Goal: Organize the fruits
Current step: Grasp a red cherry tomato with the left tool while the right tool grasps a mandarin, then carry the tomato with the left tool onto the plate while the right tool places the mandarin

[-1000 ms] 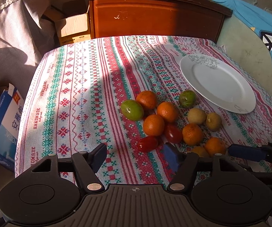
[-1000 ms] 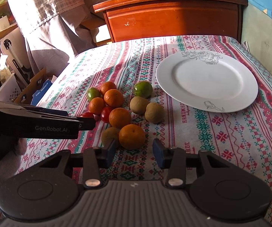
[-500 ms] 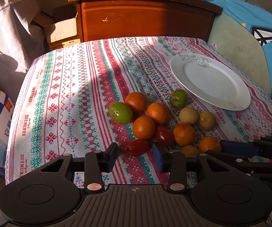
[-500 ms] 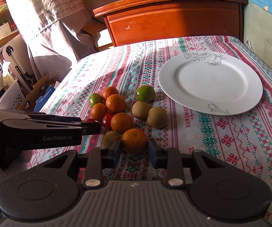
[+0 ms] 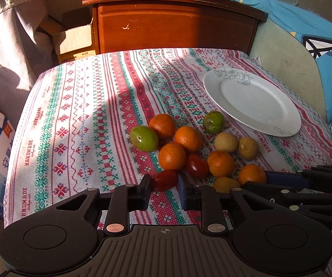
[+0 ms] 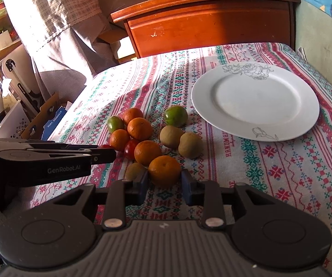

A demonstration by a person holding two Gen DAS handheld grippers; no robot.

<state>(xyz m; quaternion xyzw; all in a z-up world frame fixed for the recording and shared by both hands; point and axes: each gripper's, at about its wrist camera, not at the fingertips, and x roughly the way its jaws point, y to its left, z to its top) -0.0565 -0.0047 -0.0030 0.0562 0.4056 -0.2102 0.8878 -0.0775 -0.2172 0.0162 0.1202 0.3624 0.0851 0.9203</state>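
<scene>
A pile of fruit lies on the patterned tablecloth: several oranges, two green fruits, brown kiwis and red tomatoes. My left gripper (image 5: 164, 184) has closed around the nearest red tomato (image 5: 164, 180); its fingers touch both sides. My right gripper (image 6: 164, 180) has its fingers on both sides of the nearest orange (image 6: 164, 170). That orange also shows in the left wrist view (image 5: 251, 174). An empty white plate (image 6: 256, 101) with a rose drawing lies to the right of the pile. It shows in the left wrist view too (image 5: 251, 101).
A wooden cabinet (image 5: 172, 23) stands behind the table with a red box on top. A green chair back with blue cloth (image 5: 304, 53) is at the right. Cardboard boxes (image 5: 73, 41) sit on the floor at the left. A kiwi (image 6: 135, 170) lies beside my right gripper's left finger.
Both grippers moved forward to the fruit pile and narrowed. The left now grips the red tomato; the right now closes on the nearest orange.
</scene>
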